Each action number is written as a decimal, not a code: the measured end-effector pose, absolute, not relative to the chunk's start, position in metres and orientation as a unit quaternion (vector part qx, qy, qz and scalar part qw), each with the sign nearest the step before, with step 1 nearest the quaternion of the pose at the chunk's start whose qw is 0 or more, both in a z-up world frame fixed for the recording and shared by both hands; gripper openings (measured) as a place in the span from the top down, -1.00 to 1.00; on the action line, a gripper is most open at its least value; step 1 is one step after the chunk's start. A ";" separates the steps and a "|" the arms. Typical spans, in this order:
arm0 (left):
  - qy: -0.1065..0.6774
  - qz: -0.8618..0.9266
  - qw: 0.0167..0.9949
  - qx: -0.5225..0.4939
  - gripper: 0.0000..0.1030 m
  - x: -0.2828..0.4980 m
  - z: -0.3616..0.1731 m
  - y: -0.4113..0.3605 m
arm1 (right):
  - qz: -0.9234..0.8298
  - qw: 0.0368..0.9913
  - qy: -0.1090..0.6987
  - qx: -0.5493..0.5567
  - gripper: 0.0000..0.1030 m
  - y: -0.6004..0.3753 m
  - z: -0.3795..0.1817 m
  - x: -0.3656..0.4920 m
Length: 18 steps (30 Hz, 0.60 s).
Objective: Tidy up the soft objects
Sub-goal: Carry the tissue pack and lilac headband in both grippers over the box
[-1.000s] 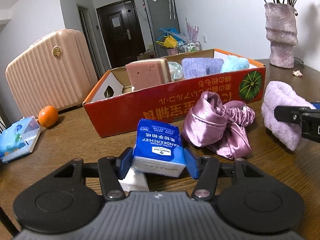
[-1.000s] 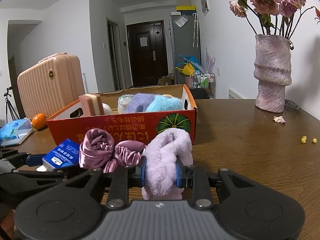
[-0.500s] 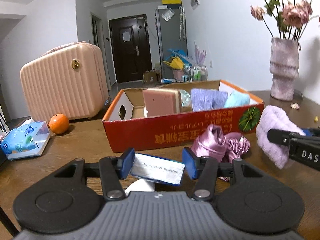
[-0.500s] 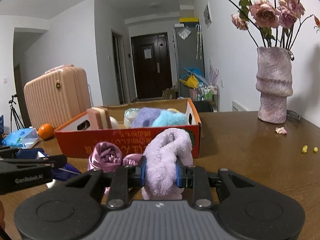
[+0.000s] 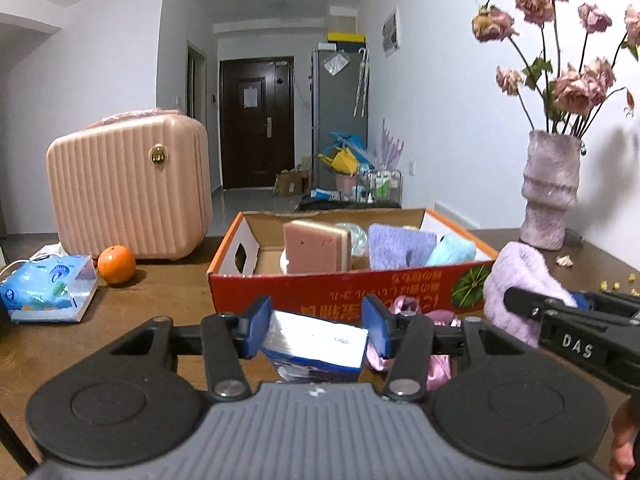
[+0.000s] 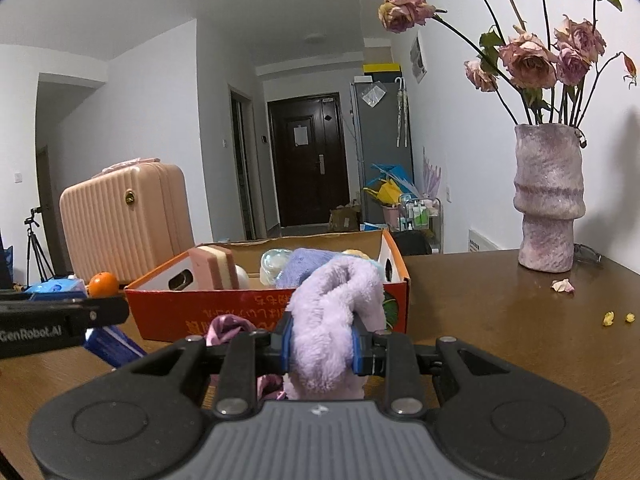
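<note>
A: Fingers first: the left gripper [image 5: 316,326] has its blue pads on either side of the small blue-and-white packet of paper handkerchiefs [image 5: 318,346], jaws closing on it, the packet carried clear of the brown wooden table [image 5: 168,300]. The right gripper [image 6: 322,340] is clamped tight on the fluffy lilac folded towel [image 6: 332,320].

B: Where do both sit relative to the box?

A: Just in front of the red cardboard box [image 5: 344,290], near its front wall. Inside stand a pink sponge block [image 5: 316,246], a purple cloth [image 5: 400,246] and a pale blue cloth [image 5: 452,252]. A crumpled pink satin bonnet [image 6: 230,326] lies on the table by the box.

B: So which step?

A: Carrying, I judge. Next, each hand needs to clear the front wall and set its load into a free gap; the left end looks emptiest.

B: Orientation?

A: The packet's long axis runs across between the pads, its end face toward the camera, tilted slightly. The towel stands up out of the jaws, its fold arching toward the box
</note>
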<state>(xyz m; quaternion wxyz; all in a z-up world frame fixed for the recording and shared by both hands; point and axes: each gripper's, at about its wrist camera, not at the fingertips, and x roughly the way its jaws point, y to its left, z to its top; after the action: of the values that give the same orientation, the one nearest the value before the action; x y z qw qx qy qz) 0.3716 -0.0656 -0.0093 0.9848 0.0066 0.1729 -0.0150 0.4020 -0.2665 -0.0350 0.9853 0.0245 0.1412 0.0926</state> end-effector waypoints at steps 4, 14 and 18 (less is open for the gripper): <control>0.163 -0.019 0.986 0.004 0.02 0.368 -0.005 -0.066 | 0.093 0.986 0.137 0.027 0.50 -0.267 -0.034 0.402; 0.139 -0.023 0.990 -0.014 0.02 0.366 0.009 -0.064 | 0.101 0.987 0.119 0.034 0.49 -0.261 -0.027 0.400; 0.132 -0.025 0.991 -0.024 0.02 0.369 0.015 -0.066 | 0.104 0.988 0.105 0.034 0.49 -0.258 -0.021 0.401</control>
<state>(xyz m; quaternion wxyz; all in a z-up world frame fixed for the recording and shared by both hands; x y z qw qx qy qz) 0.3692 -0.0664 0.0151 0.9906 -0.0241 0.1320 -0.0251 0.4008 -0.2579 -0.0210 0.9884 0.0336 0.1054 0.1038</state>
